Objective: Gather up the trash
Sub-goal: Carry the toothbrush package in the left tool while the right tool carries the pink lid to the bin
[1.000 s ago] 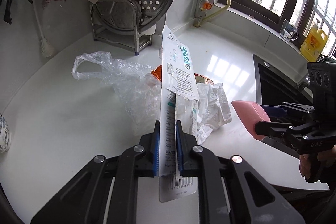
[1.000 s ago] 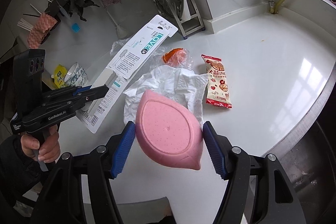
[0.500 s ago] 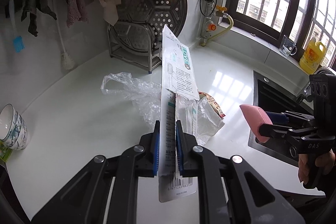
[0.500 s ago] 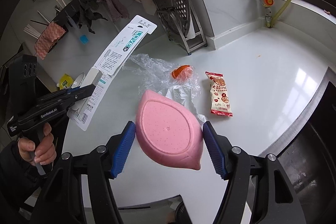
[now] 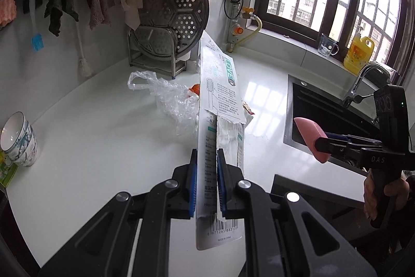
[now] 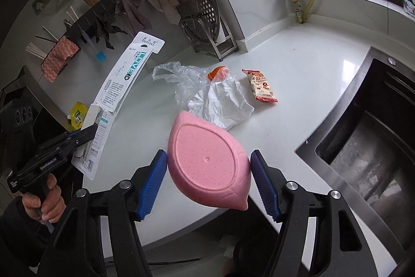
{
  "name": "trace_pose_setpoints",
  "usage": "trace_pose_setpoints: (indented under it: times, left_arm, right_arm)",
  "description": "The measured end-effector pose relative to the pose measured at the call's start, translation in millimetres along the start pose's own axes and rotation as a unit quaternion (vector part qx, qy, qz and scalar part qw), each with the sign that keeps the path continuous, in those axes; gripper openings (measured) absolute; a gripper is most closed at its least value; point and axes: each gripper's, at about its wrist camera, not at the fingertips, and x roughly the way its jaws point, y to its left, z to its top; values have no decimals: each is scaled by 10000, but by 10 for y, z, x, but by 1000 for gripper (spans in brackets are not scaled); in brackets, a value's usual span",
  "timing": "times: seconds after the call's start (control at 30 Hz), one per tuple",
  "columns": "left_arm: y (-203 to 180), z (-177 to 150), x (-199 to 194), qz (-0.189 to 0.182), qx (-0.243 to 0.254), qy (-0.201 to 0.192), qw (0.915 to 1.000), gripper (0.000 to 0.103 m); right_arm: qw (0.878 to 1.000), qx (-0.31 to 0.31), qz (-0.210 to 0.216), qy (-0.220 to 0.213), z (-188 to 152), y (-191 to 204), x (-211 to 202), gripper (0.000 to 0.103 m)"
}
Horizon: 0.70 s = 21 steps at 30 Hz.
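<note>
My left gripper (image 5: pixel 206 181) is pinching the long white cardboard toothbrush packaging (image 5: pixel 219 105) by one thin edge, so it could flop loose mid-frame; my right gripper (image 6: pixel 207 178) is clamped on the pink oval silicone dish (image 6: pixel 207 160).

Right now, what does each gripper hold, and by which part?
Left gripper: toothbrush package, near its barcode end. Right gripper: pink dish, across its two sides.

Both grippers are black, angular linkages with silver round screws at the joints and ribbed blue pads (image 6: pixel 153 183) on the fingers. The left gripper (image 6: pixel 88 133) bears white "GenRobot.AI" lettering; the right gripper (image 5: pixel 321 144) reads "DAS". A dark sleeve (image 6: pixel 18 230) covers the left wrist.
</note>
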Motion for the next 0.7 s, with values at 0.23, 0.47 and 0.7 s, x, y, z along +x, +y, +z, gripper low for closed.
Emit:
trace_pose_setpoints:
  times: [0.23, 0.47, 0.7]
  left_arm:
    - [-392, -543, -274, -85, -18, 238, 9997, 14]
    - [-977, -1094, -515, -60, -303, 195, 9993, 14]
    - [-1568, -1708, -519, -143, -482, 521, 9974, 14]
  right_arm:
    - [9997, 143, -13, 212, -546, -67, -328, 64]
    - [9987, -54, 217, 449, -1139, -269, -654, 64]
    - [9964, -9, 254, 808, -1783, -496, -775, 64]
